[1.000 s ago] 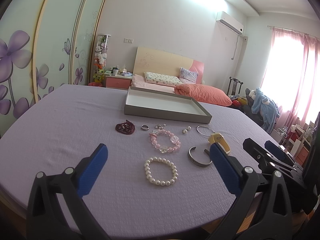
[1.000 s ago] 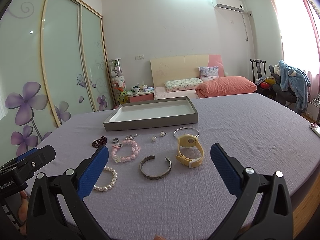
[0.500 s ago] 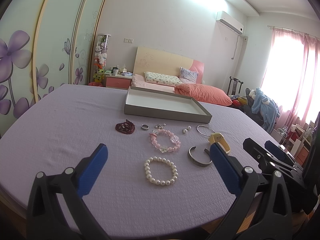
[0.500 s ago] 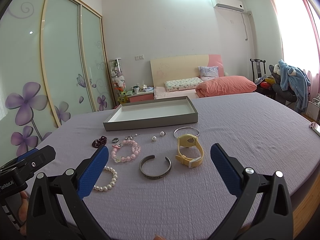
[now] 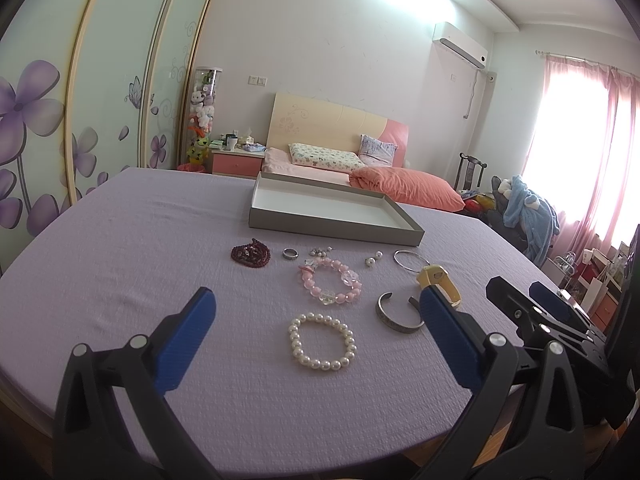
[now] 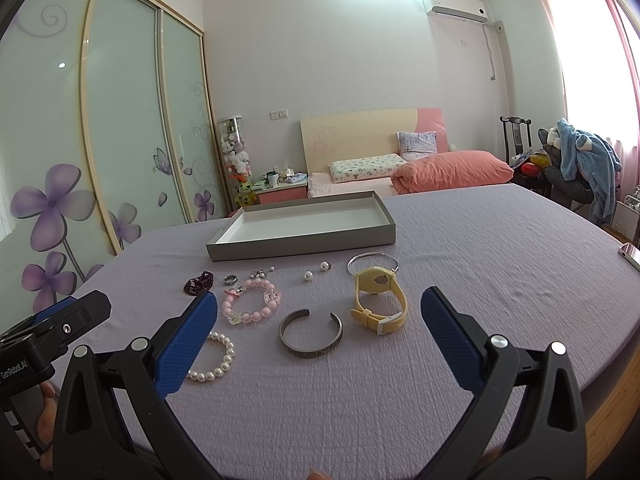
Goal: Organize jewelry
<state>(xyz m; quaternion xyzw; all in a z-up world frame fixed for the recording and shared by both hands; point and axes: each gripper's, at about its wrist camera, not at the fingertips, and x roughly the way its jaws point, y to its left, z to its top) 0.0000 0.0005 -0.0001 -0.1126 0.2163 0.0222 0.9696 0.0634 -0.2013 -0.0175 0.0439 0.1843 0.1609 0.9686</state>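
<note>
On the table [image 6: 500, 240], covered in a lilac cloth, the jewelry lies in a loose band in front of a shallow grey tray [image 6: 304, 246] with a white inside, which holds nothing; going from the left, a dark red bead bracelet [image 6: 197, 283] lies bunched up, with a small silver ring [image 6: 230, 279] just beside it; next come a few tiny earrings [image 6: 262, 273] and, nearer the cameras, a pink bead bracelet [image 6: 251, 301]; in front of that lies a white pearl bracelet [image 5: 321, 345], its left part hidden behind a blue pad in the right wrist view; further right sit two pearl studs [image 6: 316, 272], then an open silver cuff [image 6: 310, 334] with its gap toward the tray; beside the cuff lies a yellow watch [image 6: 378, 300], and a thin silver bangle [image 6: 372, 262] rests just behind it, touching or nearly touching its face; a phone [image 6: 630, 254] lies at the table's far right edge; the left tool [image 5: 320, 320] hangs above the near edge with its blue pads spread wide, the pearl bracelet between them and nothing gripped; the right tool [image 6: 320, 316] is likewise spread wide and holds nothing, the cuff and the watch lying between its pads; all the jewelry is outside the tray.
</note>
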